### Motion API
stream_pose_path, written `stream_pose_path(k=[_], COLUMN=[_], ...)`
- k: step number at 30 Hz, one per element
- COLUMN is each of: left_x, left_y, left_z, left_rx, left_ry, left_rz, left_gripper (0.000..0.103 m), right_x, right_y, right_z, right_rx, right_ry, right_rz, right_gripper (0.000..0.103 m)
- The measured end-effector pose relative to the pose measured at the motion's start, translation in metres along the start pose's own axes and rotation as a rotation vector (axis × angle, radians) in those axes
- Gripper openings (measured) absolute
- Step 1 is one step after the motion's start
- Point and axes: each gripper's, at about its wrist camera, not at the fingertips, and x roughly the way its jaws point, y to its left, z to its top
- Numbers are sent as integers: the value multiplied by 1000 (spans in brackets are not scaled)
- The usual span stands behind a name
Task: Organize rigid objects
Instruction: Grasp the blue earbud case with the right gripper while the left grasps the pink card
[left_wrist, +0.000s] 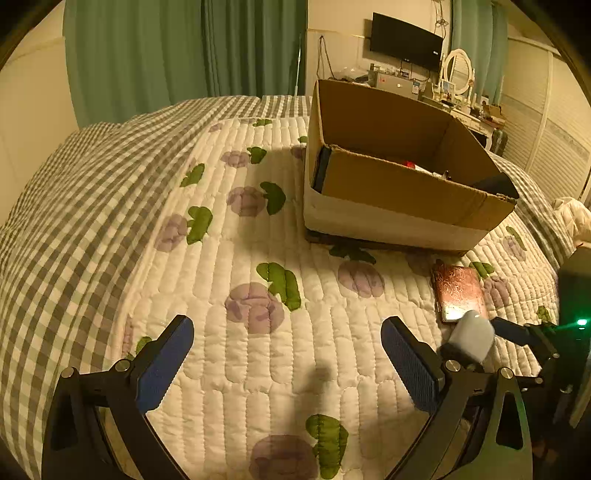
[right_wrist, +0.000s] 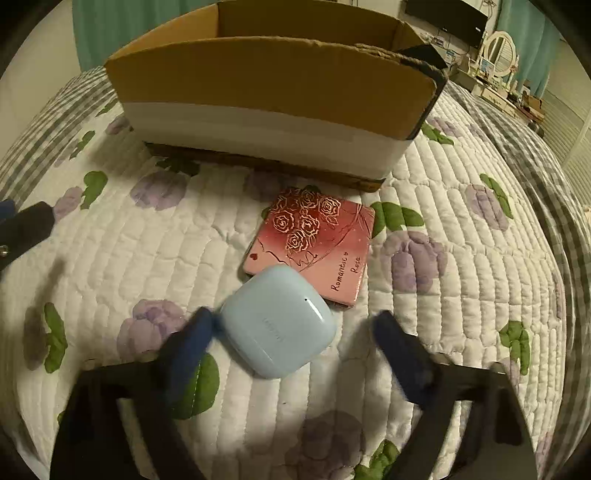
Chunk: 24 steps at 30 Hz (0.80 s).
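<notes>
A light blue earbud case (right_wrist: 279, 323) lies on the quilted bed, its far edge over a pink rose-printed flat case (right_wrist: 314, 243). My right gripper (right_wrist: 293, 330) is open around the blue case; its left finger (right_wrist: 192, 338) touches the case and its right finger (right_wrist: 399, 347) is apart from it. An open cardboard box (right_wrist: 273, 77) stands just beyond. In the left wrist view the box (left_wrist: 388, 188) holds a few items, the pink case (left_wrist: 460, 291) and blue case (left_wrist: 472, 334) lie at right. My left gripper (left_wrist: 286, 336) is open and empty over the quilt.
The bed has a floral quilt (left_wrist: 258, 258) and a grey checked blanket (left_wrist: 74, 206) to the left and behind. Green curtains (left_wrist: 184, 48), a wall TV (left_wrist: 406, 40) and a cluttered dresser with mirror (left_wrist: 458, 70) stand beyond the bed.
</notes>
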Motion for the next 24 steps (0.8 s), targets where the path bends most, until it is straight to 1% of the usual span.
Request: stream_pose_path(k=[1, 2, 4, 6, 9, 12, 14, 16, 19, 22, 24], left_x=[-1, -2, -6, -9, -12, -12, -8, -4, 7, 25, 38], left_y=[-2, -5, -12, -20, -36, -57, -75, -92, -115, -132, -141], left_z=[0, 1, 4, 7, 10, 12, 12, 11, 10, 10, 10], left_rx=[2, 7, 21, 23, 9, -3, -5, 0, 8, 3, 0], left_ry=[1, 1, -2, -8, -5, -1, 7, 18, 38, 73, 91], left_rz=[0, -3, 2, 5, -14, -28, -51, -75, -90, -99, -97], left_gripper=[103, 103, 103, 103, 103, 103, 103, 103, 103, 103, 103], right_x=[-4, -10, -24, -43, -64, -76, -82, -85, -81, -61, -47], right_y=[1, 1, -4, -18, -45, -74, -89, -100, -107, -113, -128], right_z=[2, 5, 13, 20, 26, 26, 25, 27, 24, 23, 22], right_rx=[-12, -21, -17, 14, 67, 127, 157, 175, 162, 138, 155], right_ry=[-10, -14, -31, -61, -87, -95, -102, -111, -104, -75, -62], right_rz=[-9, -24, -10, -1, -6, -26, -27, -27, -33, -60, -56], right_gripper=[55, 55, 55, 55, 55, 55, 55, 55, 55, 55, 55])
